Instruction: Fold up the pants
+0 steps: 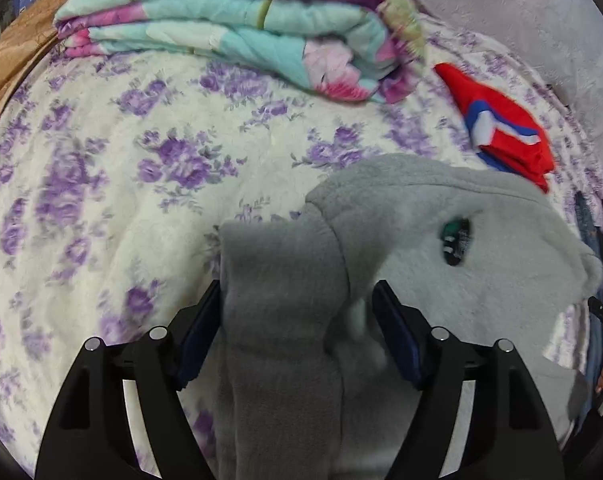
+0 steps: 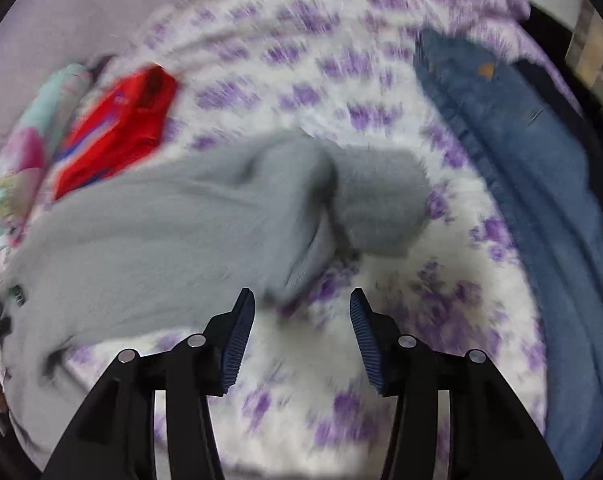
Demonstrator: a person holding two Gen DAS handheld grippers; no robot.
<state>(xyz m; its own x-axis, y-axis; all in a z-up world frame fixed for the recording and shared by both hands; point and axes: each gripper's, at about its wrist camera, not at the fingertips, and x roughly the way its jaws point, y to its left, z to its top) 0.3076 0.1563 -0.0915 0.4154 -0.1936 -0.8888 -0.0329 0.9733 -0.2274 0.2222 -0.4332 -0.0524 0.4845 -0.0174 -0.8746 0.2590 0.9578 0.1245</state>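
Grey fleece pants (image 1: pixel 461 240) lie on a bed with a white sheet printed with purple flowers (image 1: pixel 101 200). In the left wrist view a thick fold of the pants (image 1: pixel 281 320) lies between the fingers of my left gripper (image 1: pixel 295 320), whose jaws stand wide apart around it. In the right wrist view the pants (image 2: pixel 161 232) spread to the left, with a darker cuff end (image 2: pixel 381 200) folded over. My right gripper (image 2: pixel 301 320) is open and empty, just in front of the pants' near edge. The right wrist view is blurred.
A folded turquoise and pink floral quilt (image 1: pixel 241 28) lies at the back of the bed. A folded red, white and blue garment (image 1: pixel 505 128) lies beside the grey pants. Blue jeans (image 2: pixel 541 200) lie along the bed's right side.
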